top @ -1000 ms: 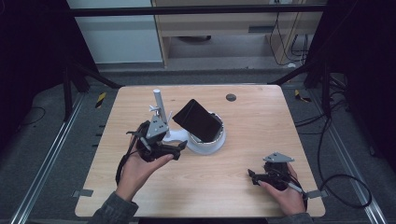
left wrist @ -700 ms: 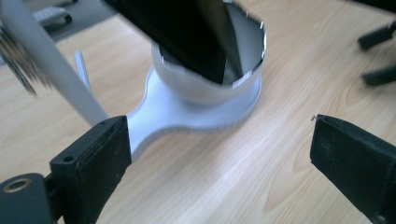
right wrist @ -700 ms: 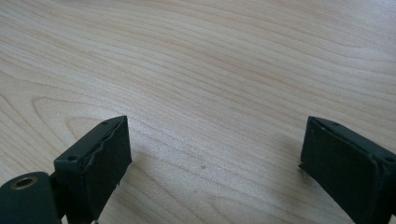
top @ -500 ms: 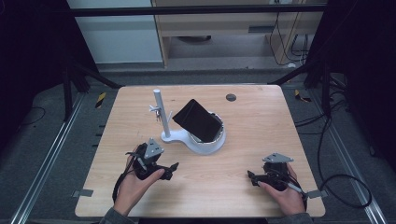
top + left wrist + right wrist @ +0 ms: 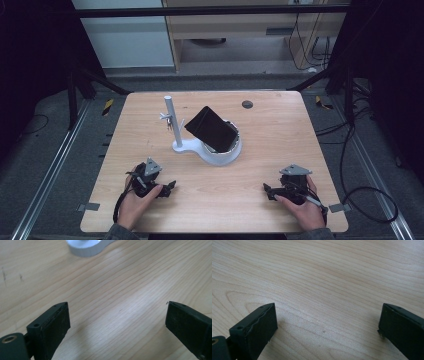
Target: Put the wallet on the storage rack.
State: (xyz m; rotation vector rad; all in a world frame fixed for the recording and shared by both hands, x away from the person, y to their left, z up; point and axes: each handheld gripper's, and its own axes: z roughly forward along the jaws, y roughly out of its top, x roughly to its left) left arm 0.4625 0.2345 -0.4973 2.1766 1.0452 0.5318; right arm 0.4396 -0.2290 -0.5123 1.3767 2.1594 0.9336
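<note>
A white stand (image 5: 190,147) with an upright post (image 5: 170,117) sits mid-table, its round base (image 5: 86,250) also at the top of the left gripper view. A black tablet-like slab (image 5: 211,128) leans tilted in the stand's cup. My left gripper (image 5: 170,188) rests low at the front left of the wooden table (image 5: 280,130), open, with bare wood between its jaws (image 5: 117,315). My right gripper (image 5: 267,191) lies at the front right, open; its jaws have just been opening, with nothing between them (image 5: 327,320).
A small dark round disc (image 5: 247,104) is set in the table near the back edge. Cables (image 5: 365,195) trail on the floor at the right. Metal rails (image 5: 55,160) run along the table's left side.
My left hand with its gripper has come down and back from beside the stand to the table's front left. The right hand has stayed in place.
</note>
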